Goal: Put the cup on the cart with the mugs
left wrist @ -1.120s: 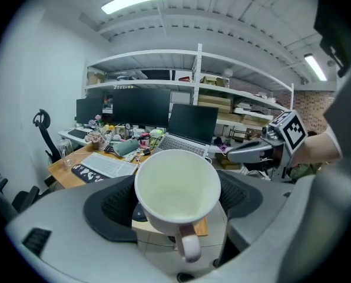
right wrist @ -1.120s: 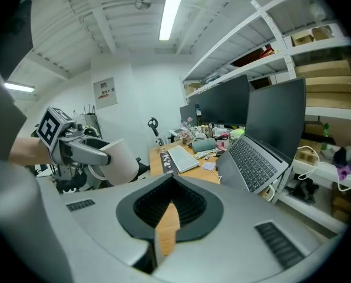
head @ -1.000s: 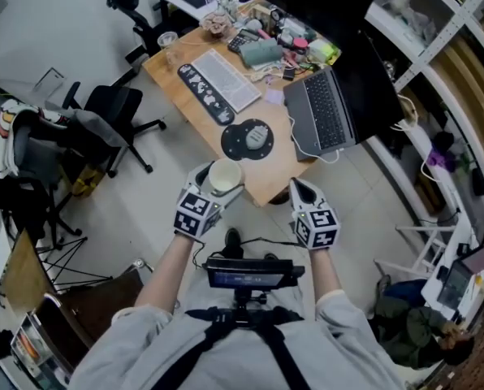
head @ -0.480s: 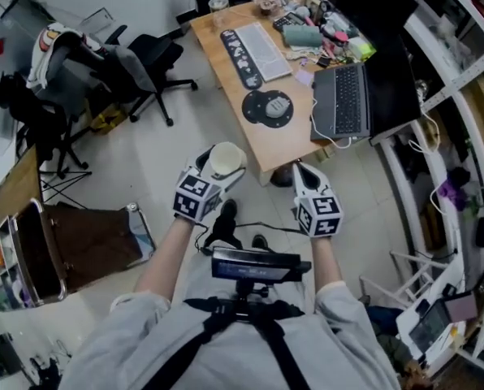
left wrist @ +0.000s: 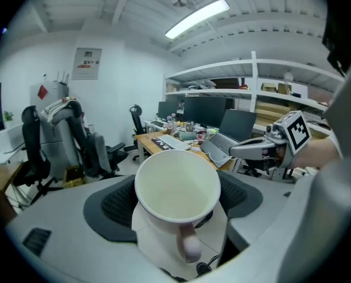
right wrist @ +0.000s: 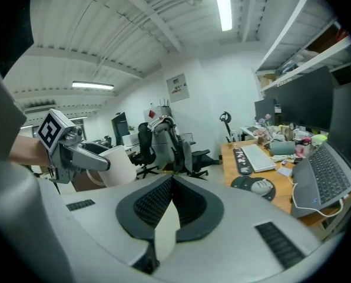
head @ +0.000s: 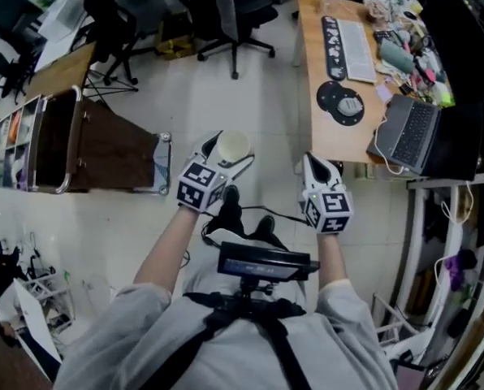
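Note:
A white cup (left wrist: 176,188) with a handle sits upright between the dark pads of my left gripper (left wrist: 176,200), which is shut on it. In the head view the cup (head: 232,145) shows from above, empty, at the tip of the left gripper (head: 226,158), held over the pale floor. My right gripper (head: 313,169) is level with it to the right, shut with nothing in it; in its own view the right gripper (right wrist: 172,181) has its pads meeting. A cart (head: 156,162) with a chrome rail and brown top stands to the left.
A wooden desk (head: 325,140) with a keyboard (head: 346,37), a laptop (head: 409,135) and clutter is at the upper right. Black office chairs (head: 240,10) stand at the top. A shelf rack (head: 437,189) runs along the right side.
The whole view has swung left: the desk slid from the middle to the upper right and the cart came in at the left. Both grippers travelled along, the cup still held.

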